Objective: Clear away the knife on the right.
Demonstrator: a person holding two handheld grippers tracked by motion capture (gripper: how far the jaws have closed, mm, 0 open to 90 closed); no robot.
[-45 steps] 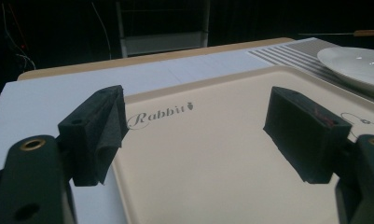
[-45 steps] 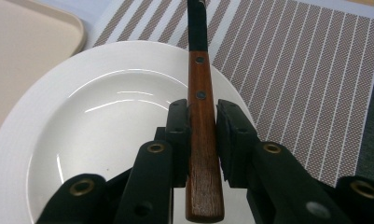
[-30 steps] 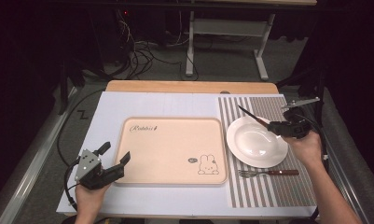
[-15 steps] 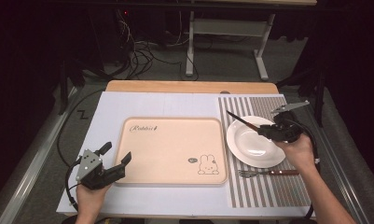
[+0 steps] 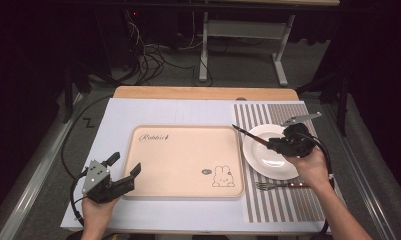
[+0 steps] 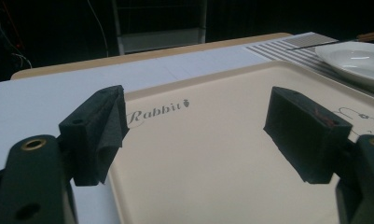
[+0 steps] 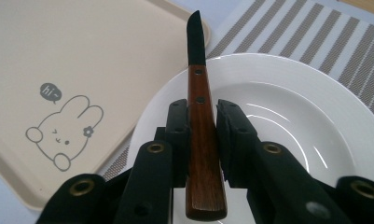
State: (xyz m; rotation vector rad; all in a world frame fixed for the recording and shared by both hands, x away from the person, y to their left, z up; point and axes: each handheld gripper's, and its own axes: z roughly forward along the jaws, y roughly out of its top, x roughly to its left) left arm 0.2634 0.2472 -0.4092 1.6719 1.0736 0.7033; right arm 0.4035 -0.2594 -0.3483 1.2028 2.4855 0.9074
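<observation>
My right gripper (image 7: 197,128) clamps the knife (image 7: 199,121) by its wooden handle, blade ahead of my fingers | white plate (image 7: 315,107) directly beneath them | my left gripper (image 6: 198,135) spread wide, nothing held, tray (image 6: 212,154) between and below fingers

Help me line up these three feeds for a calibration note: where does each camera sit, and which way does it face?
High view: fixed above the person's side, looking forward and down on the table; forearms and both hands show, left gripper and right gripper.
Left gripper view: rides the left gripper, facing level across the tray; its open jaws show.
Right gripper view: rides the right gripper, facing down over the plate; its jaws clamp the knife by its wooden handle.
Shared: all three show tray, plate and striped placemat.
</observation>
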